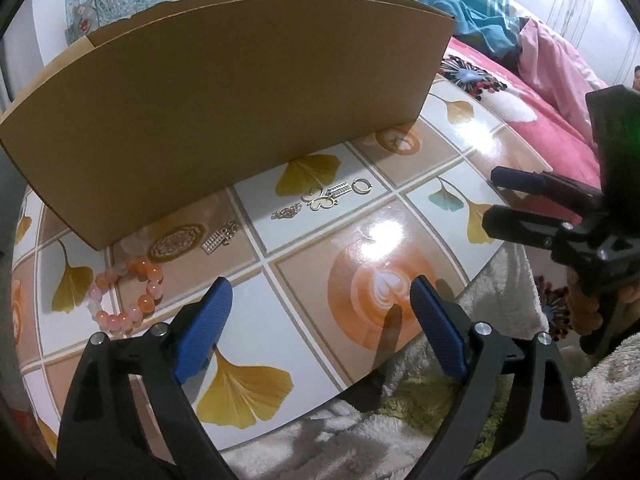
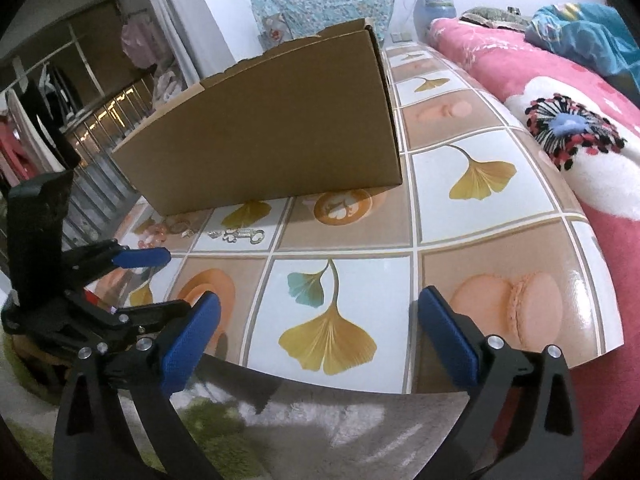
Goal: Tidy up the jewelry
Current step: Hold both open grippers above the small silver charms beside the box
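Left gripper (image 1: pixel 320 300): jaws wide apart, nothing between the blue pads, poised over the near edge of the table (image 1: pixel 460 136) above a printed coffee-cup tile. Right gripper (image 2: pixel 320 312): jaws likewise spread wide and empty, over a ginkgo-leaf tile at the table's near edge. In the left wrist view the right gripper appears at 3 o'clock, its blue-tipped fingers apart; in the right wrist view the left gripper sits at 9 o'clock, also apart.

Cardboard box (image 1: pixel 224 112): stands on the table at 12 o'clock of the left gripper, its plain brown side wall facing the camera, top edge ragged at one point. Its interior cannot be seen from either view.

Jewelry lies in a loose row on the table just in front of the box's lower edge, none of it touched by either gripper:
- Beaded bracelet (image 1: pixel 126 296), orange and pale pink beads, at 10 o'clock of the left gripper, nearest to it.
- Oval filigree pendant (image 1: pixel 176 242), beside the bracelet, close to the box.
- Small rhinestone piece (image 1: pixel 219 237), just right of the oval pendant.
- Small sparkling charm (image 1: pixel 286 212), at 12 o'clock.
- Butterfly pendant (image 1: pixel 320 199), touching or just beside a bar-shaped charm (image 1: pixel 340 191) and a ring (image 1: pixel 362 185).

In the right wrist view the same row shows at 10 o'clock, small and partly hidden behind the left gripper.

A pink floral quilt (image 2: pixel 560 92) lies along the table's far right side.
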The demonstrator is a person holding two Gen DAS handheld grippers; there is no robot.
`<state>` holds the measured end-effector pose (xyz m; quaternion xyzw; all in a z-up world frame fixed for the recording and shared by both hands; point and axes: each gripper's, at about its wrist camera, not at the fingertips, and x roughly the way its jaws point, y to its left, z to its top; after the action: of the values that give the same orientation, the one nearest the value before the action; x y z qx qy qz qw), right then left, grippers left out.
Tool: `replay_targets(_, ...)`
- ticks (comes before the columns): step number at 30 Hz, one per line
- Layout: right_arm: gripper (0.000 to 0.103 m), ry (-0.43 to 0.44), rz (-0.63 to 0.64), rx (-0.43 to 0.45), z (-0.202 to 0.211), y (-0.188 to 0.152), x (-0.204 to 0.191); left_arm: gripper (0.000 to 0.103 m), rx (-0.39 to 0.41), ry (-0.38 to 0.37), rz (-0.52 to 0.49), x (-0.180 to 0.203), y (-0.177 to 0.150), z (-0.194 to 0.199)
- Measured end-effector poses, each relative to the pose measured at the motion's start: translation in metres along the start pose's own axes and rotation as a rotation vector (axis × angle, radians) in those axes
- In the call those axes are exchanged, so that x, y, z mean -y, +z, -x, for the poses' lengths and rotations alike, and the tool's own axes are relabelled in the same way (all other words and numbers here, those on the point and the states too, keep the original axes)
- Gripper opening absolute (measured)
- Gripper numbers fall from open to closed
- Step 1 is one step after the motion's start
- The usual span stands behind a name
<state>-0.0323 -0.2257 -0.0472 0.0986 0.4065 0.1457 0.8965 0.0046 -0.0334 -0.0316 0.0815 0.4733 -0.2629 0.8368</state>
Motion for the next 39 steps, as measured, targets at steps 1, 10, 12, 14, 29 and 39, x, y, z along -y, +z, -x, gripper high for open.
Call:
replay_targets(1, 0.096, 0.010, -0.009, 0.001, 0.001, 0.000, 0.002, 0.088, 0.001, 0.002, -0.001, 0.001, 0.000, -0.001)
replay_targets(10, 0.096, 0.053, -0.038, -0.016, 0.001, 0.004, 0.007, 0.095, 0.003, 0.007, -0.003, 0.004, 0.001, -0.004)
replay_targets(12, 0.096, 0.074, -0.056, -0.017, 0.002, 0.005, 0.011, 0.095, 0.006, 0.000, 0.007, 0.003, 0.001, -0.003)
replay_targets(14, 0.096, 0.086, -0.060, -0.025, 0.002, 0.006, 0.013, 0.095, 0.006, -0.004, 0.011, 0.003, 0.002, -0.003)
replay_targets(29, 0.097, 0.108, -0.079, -0.050, 0.000, 0.009, 0.016, 0.095, 0.000, 0.012, -0.008, 0.005, 0.002, -0.005)
replay_targets(39, 0.097, 0.096, -0.085, -0.065, -0.001, 0.011, 0.015, 0.095, 0.010, -0.033, 0.021, -0.002, 0.003, -0.003)
